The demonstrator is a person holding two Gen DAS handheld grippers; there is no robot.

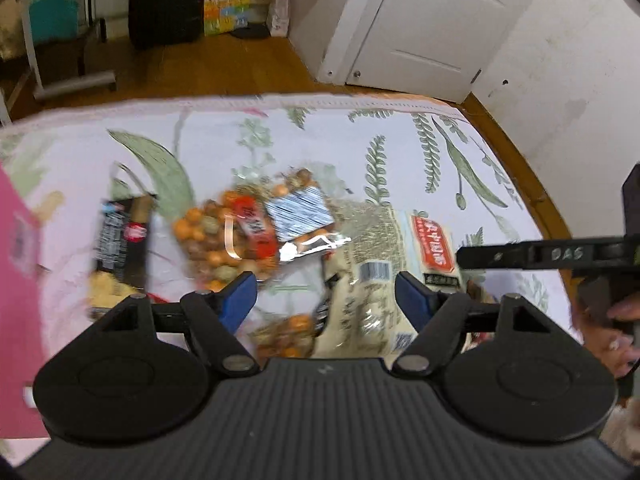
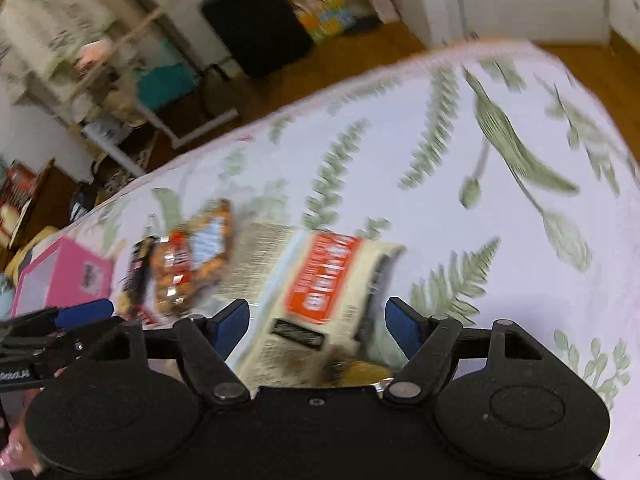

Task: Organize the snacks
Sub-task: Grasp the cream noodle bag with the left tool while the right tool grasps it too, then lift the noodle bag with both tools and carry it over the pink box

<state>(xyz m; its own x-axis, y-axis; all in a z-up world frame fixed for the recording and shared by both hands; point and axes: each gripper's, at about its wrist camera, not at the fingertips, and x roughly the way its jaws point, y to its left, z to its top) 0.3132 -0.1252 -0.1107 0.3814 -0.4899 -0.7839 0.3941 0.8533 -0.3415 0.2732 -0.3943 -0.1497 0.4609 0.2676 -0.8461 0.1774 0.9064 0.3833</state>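
On the leaf-print cloth point(image 1: 400, 128), from the left: a pink box point(image 1: 18, 280), a black packet point(image 1: 120, 240), a clear bag of orange nuts point(image 1: 216, 240), then a cream packet with a red label point(image 1: 434, 248) (all blurred); the left gripper point(image 1: 326, 300) and right gripper point(image 2: 318, 326) hang above them with jaws apart, gripping nothing

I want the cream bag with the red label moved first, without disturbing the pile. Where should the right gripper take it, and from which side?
Probably by its free long edge, from above on the bare-cloth side. The cream bag lies flat on the leaf-print cloth, its other side against the nut bag. The right gripper, jaws open, is over it.
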